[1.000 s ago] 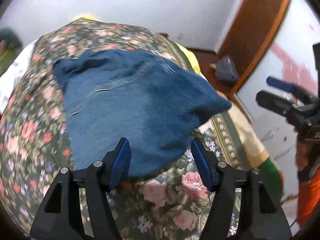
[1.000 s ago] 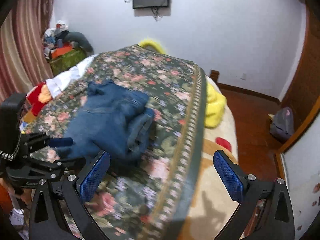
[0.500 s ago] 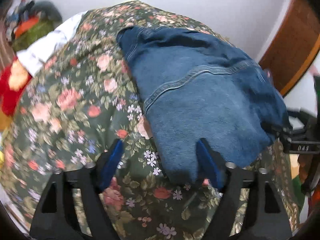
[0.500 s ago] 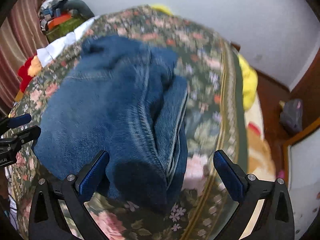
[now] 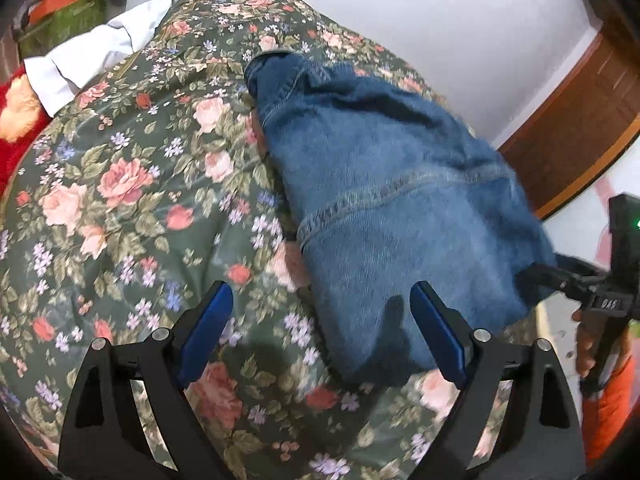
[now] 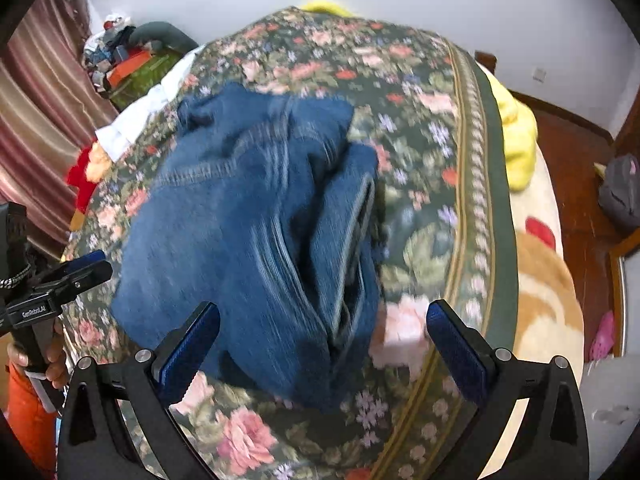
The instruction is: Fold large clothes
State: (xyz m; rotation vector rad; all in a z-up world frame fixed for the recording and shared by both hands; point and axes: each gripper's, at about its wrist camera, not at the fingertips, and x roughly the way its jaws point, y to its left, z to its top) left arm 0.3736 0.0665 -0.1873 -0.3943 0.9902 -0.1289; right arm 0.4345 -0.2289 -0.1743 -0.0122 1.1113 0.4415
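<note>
The folded blue jeans [image 5: 384, 208] are seen lying in a bundle on the floral bedspread [image 5: 120, 208], released, with the left gripper [image 5: 320, 328] opening wide over the near edge and the right gripper [image 6: 322, 344] spread empty, so a final tidying or withdrawal is judged next.
</note>
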